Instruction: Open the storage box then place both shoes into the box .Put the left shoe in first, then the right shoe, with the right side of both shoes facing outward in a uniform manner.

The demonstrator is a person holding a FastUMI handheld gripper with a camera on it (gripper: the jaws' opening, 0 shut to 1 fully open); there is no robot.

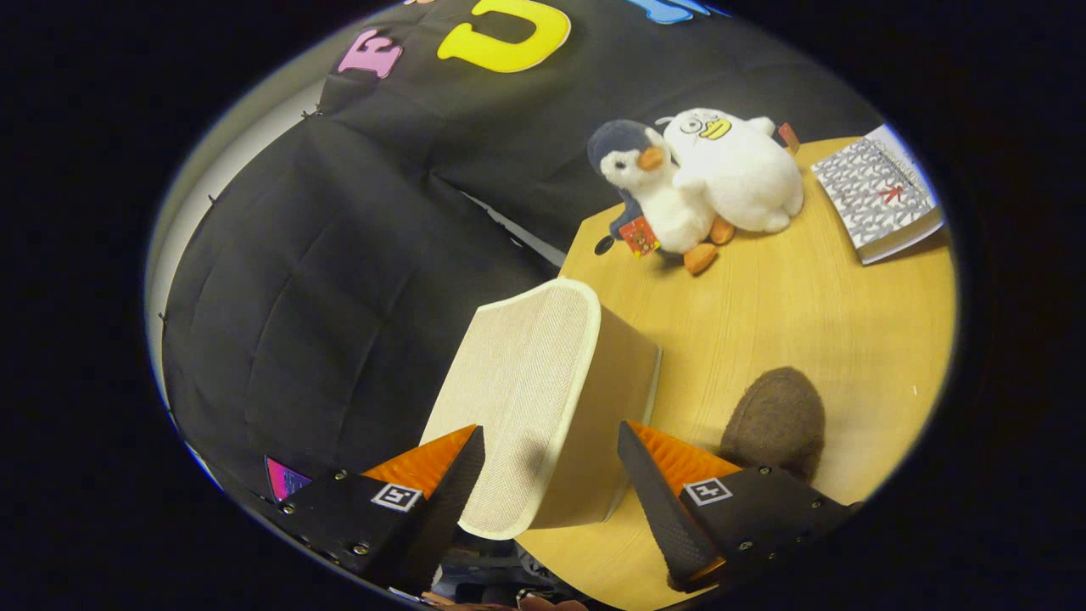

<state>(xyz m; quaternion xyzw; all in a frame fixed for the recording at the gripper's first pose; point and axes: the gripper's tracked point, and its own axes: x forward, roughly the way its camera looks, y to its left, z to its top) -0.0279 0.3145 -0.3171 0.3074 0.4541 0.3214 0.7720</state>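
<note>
Wooden table (806,314) carries everything, backed by the black cloth wall (339,255). Largest on it is the cream fabric storage box (543,399), standing at the table's near edge; its woven lid face is turned toward the camera and looks closed. The gripper (551,454) stands wide apart, one finger at each side of the box's near end, neither pressing on it. A brown fuzzy shoe (776,420) lies just beside the box, beyond the right finger. Farther back sit a white plush duck (747,170) and a penguin plush (653,191), touching each other, with a patterned book (878,195) near them.
</note>
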